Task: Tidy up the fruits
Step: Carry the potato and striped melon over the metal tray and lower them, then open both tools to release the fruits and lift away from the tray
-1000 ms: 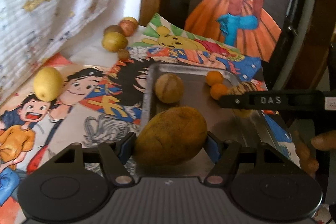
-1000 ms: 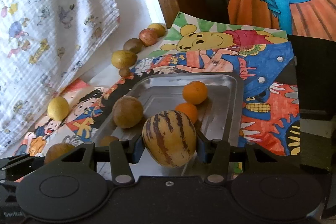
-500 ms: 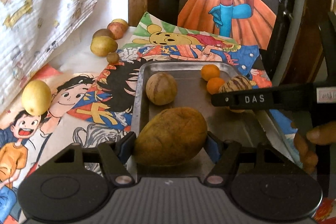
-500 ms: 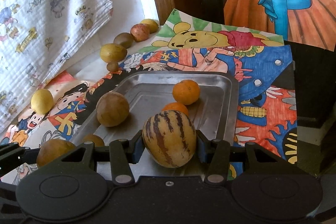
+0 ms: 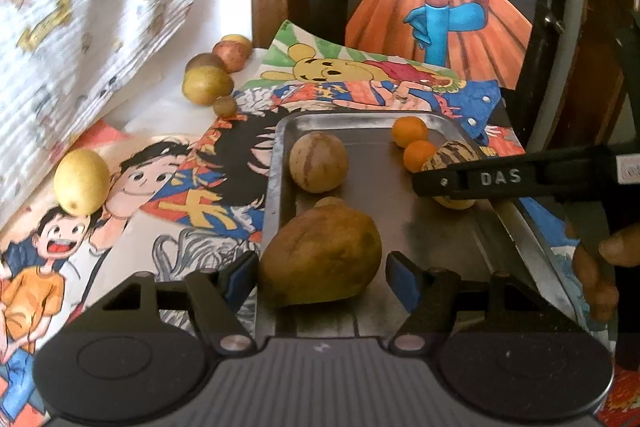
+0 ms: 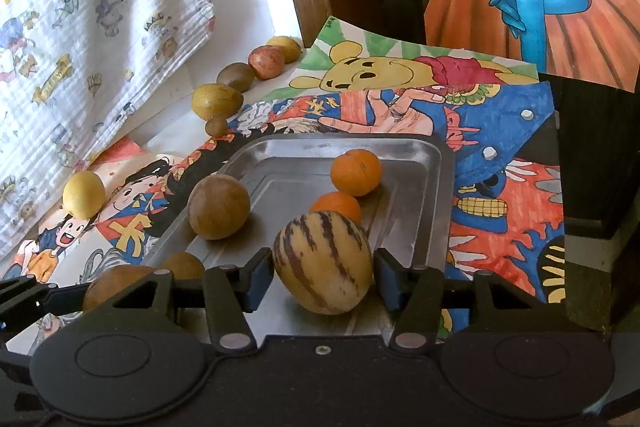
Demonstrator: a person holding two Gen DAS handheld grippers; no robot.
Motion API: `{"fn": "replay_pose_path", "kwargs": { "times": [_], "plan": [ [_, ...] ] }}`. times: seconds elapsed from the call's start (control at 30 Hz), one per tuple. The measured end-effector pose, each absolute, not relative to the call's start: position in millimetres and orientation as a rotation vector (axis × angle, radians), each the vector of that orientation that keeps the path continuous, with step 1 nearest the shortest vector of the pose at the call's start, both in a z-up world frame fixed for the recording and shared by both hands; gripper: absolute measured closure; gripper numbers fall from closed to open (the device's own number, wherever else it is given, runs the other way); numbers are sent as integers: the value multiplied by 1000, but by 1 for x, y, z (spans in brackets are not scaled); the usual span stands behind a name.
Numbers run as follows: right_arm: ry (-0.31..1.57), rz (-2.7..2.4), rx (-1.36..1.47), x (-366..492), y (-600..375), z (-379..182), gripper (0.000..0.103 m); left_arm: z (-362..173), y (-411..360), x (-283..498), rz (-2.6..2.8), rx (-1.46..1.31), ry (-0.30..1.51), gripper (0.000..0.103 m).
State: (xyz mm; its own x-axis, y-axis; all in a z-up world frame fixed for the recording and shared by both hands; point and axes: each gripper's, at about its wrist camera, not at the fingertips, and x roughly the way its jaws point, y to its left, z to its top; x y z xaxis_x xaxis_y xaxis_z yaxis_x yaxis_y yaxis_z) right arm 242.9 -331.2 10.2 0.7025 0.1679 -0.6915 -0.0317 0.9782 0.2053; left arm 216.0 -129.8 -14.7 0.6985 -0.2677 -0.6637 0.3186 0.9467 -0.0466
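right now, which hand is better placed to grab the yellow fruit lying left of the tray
Left: the left gripper sits at the tray's left edge, nearer the yellow fruit; jaws open.

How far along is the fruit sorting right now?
Partly done. The metal tray already holds two oranges and a round brown fruit. In hand: the left gripper has opened around a brown mango on the tray, and the right gripper is open around a striped melon. Left: a yellow lemon and a row of five fruits beside the cloth.
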Motion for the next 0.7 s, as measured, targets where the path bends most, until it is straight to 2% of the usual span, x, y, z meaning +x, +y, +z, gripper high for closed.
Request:
{"fn": "replay_pose_path", "kwargs": {
  "times": [0.33, 0.47, 0.5, 0.7],
  "plan": [
    [757, 109, 195, 220, -330, 26, 23, 2, -101, 199, -249, -21, 686, 9],
    [750, 108, 193, 208, -327, 33, 19, 9, -87, 189, -194, -44, 669, 2],
    [748, 109, 191, 204, -326, 35, 15, 11, -83, 186, -182, -53, 666, 1],
    [740, 117, 179, 180, -316, 45, 6, 18, -61, 169, -119, -93, 655, 1]
  ]
}}
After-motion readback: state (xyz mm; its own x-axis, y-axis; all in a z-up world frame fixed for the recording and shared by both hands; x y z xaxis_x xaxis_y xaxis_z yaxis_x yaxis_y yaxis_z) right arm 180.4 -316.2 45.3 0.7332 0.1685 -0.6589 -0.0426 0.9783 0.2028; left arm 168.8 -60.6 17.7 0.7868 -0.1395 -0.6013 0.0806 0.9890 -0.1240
